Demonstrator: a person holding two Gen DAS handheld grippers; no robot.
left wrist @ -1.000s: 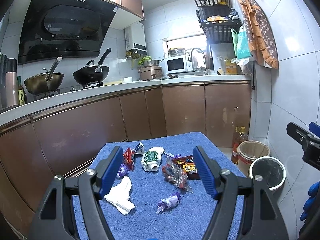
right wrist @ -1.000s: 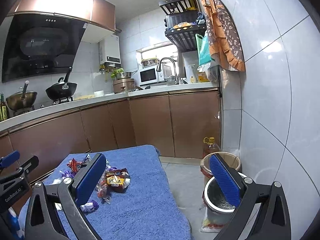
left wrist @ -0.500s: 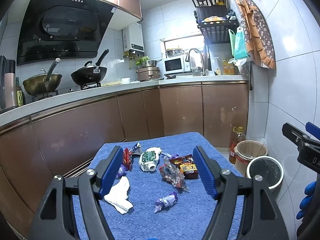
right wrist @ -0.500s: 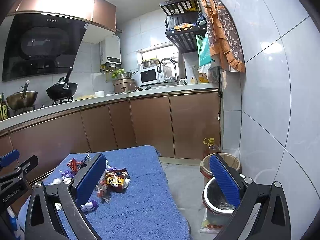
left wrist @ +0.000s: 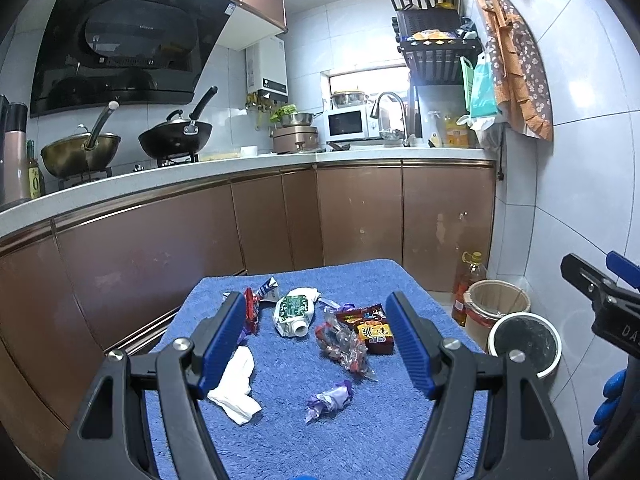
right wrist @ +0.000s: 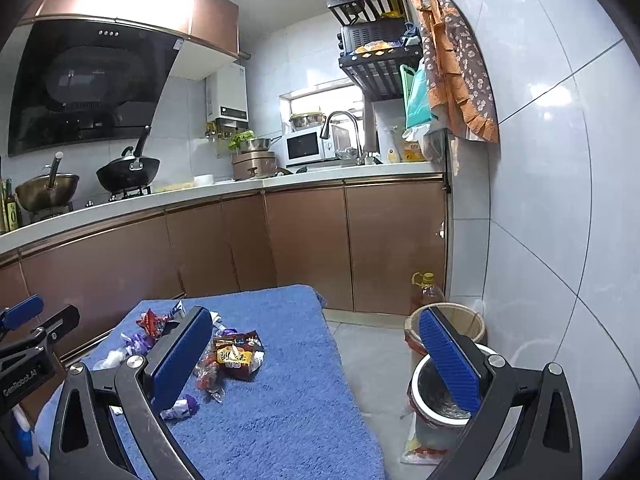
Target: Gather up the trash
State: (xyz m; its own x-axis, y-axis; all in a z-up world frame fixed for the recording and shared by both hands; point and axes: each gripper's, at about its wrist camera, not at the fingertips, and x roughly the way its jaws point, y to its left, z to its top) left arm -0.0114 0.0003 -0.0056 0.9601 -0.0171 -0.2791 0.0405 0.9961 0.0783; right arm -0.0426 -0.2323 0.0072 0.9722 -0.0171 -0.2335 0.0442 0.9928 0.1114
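Trash lies scattered on a blue towel-covered table (left wrist: 360, 432): a crumpled white tissue (left wrist: 234, 384), a purple wrapper (left wrist: 330, 398), a clear wrapper with red bits (left wrist: 342, 346), a red and yellow snack packet (left wrist: 370, 328), a squashed green and white carton (left wrist: 292, 312) and red wrappers (left wrist: 251, 307). My left gripper (left wrist: 316, 340) hovers open above the pile, holding nothing. My right gripper (right wrist: 316, 356) is open over the table's right edge, with the snack packet (right wrist: 236, 356) near its left finger. A white-rimmed trash bin (right wrist: 436, 396) stands on the floor to the right.
A tan bucket (left wrist: 496, 300) and an oil bottle (left wrist: 470, 280) stand behind the bin (left wrist: 524, 344) by the tiled wall. Brown kitchen cabinets (left wrist: 360, 216) run behind the table. A blue-gloved hand (left wrist: 610, 408) shows at the right edge.
Both views have shifted only slightly; the left gripper has drifted a little, so the trash sits slightly further left in view. Both grippers remain open.
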